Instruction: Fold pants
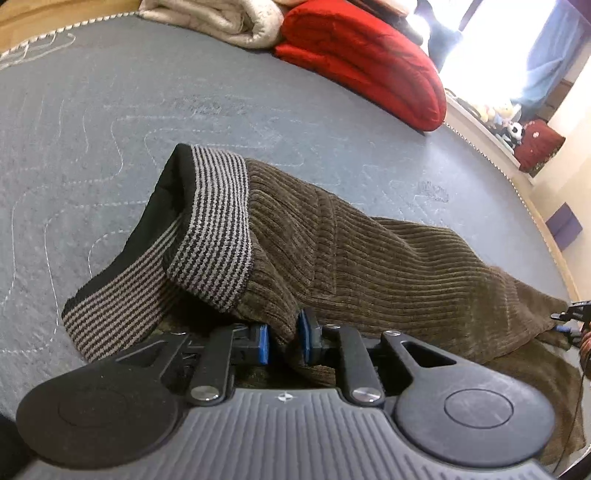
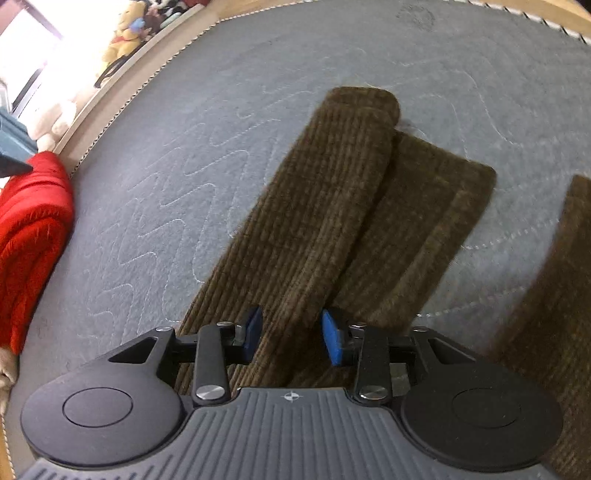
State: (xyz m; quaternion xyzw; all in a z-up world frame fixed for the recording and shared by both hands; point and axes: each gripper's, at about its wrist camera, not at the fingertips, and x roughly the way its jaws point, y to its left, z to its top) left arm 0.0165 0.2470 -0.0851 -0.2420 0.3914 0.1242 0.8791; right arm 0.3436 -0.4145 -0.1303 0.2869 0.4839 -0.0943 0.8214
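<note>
The brown corduroy pants (image 1: 369, 258) lie on a grey quilted mattress (image 1: 147, 129), partly bunched. In the left wrist view the striped black-and-grey waistband (image 1: 214, 221) is raised and folded open just ahead of and left of the left gripper (image 1: 283, 343). From there the garment's long axis runs away to the right, toward the mattress edge.

The left gripper points steeply down at the cloth. Its blue pads (image 1: 263, 347) are drawn close together, with a fold of corduroy from just below the waistband pinched between them. The cloth rises in a ridge directly from the grip.

In the right wrist view a pant leg (image 2: 314, 221) lies flat, its length running from the right gripper (image 2: 291, 334) away and slightly right. The hem end (image 2: 364, 101) is farthest from the gripper. A second layer of the same leg shows offset to the right of the first. Another brown portion (image 2: 554, 295) lies apart at the far right.

The right gripper also tilts steeply down. Its blue pads (image 2: 332, 339) stand either side of the corduroy with gaps visible, so the jaws are apart and nothing is yet gripped. No earlier view is supplied.

Beyond the pants, a folded red blanket (image 1: 362, 59) and a cream blanket (image 1: 221, 22) rest at the far edge of the mattress. Plush toys (image 2: 125, 33) sit on a ledge past them.
</note>
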